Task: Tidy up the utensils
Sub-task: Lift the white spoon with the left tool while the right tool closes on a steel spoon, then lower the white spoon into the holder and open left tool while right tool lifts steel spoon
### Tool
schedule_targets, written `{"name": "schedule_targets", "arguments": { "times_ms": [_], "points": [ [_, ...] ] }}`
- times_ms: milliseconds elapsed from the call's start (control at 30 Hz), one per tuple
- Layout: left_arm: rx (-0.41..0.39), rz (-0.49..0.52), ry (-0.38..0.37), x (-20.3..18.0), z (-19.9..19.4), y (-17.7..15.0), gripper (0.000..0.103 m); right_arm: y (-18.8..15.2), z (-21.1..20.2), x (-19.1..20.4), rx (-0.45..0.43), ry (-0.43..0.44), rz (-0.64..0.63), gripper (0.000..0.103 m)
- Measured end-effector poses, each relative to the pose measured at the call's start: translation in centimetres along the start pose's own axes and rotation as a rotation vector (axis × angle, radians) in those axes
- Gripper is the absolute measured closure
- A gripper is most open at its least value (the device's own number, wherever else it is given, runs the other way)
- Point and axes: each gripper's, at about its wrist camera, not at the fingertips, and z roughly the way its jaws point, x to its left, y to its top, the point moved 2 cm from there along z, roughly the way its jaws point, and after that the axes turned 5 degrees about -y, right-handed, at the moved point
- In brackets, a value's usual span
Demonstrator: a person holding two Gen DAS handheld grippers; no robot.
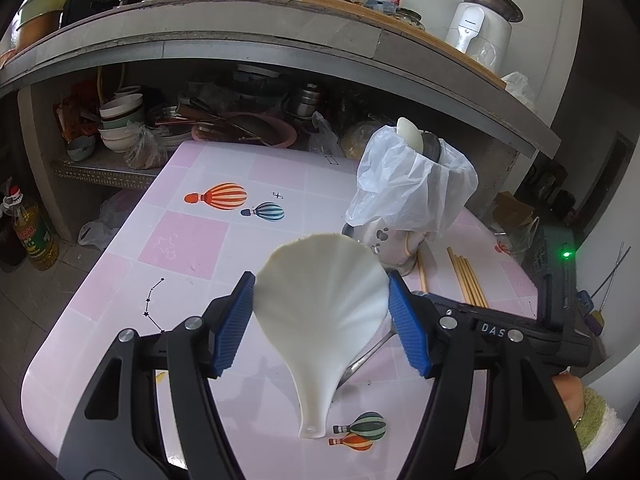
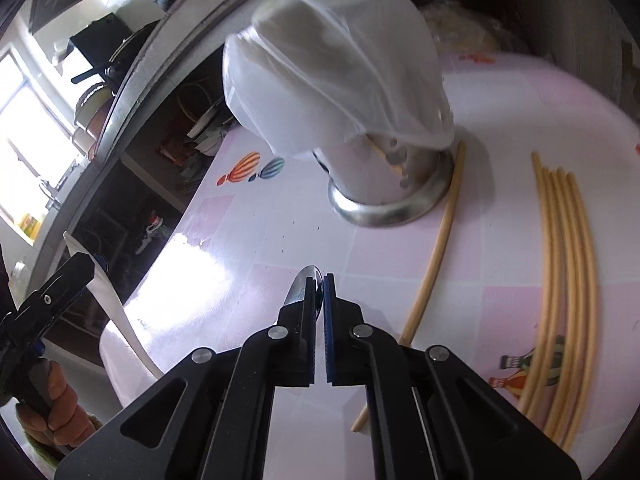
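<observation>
A white rice paddle (image 1: 320, 312) is clamped across its blade by the left tongs (image 1: 321, 320), lifted short of the bag-covered utensil holder (image 1: 400, 208) ahead. The right tongs (image 2: 319, 304) are nearly closed on what seems a metal spoon (image 2: 302, 288). Chopsticks (image 2: 560, 280) to their right lie unsorted on the desk (image 2: 240, 260) — most remains.

I see a white fan-shaped plastic rice paddle (image 1: 324, 320) held upright; bamboo chopsticks (image 2: 560, 280) lie beside the perforated steel holder (image 2: 384, 184).

Beside the perforated steel utensil holder (image 2: 384, 184) draped in white plastic bag (image 2: 336, 68): six pale bamboo chopsticks (image 2: 560, 264), one shiny metal spoon (image 2: 304, 288), two white plastic rice paddles (image 1: 324, 312).
</observation>
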Motion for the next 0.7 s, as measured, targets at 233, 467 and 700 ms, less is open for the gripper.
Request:
{"name": "schedule_targets", "arguments": {
  "times_ms": [233, 467, 700],
  "points": [
    [-0.007, 0.01, 0.002, -0.3, -0.3, 0.1, 0.04, 1.1, -3.4, 1.1, -0.097, -0.07, -0.113, 0.1],
    [-0.012, 0.02, 0.01, -0.5, -0.5, 0.1, 0.04, 1.9, -5.8, 1.7, -0.156, -0.105, -0.154, 0.101],
    [-0.025, 0.027, 0.017, -0.8, -1.1, 0.3, 0.04, 2.5, -9.0, 1.0, -0.215, -0.119, -0.15, 0.1]
  ]
}}
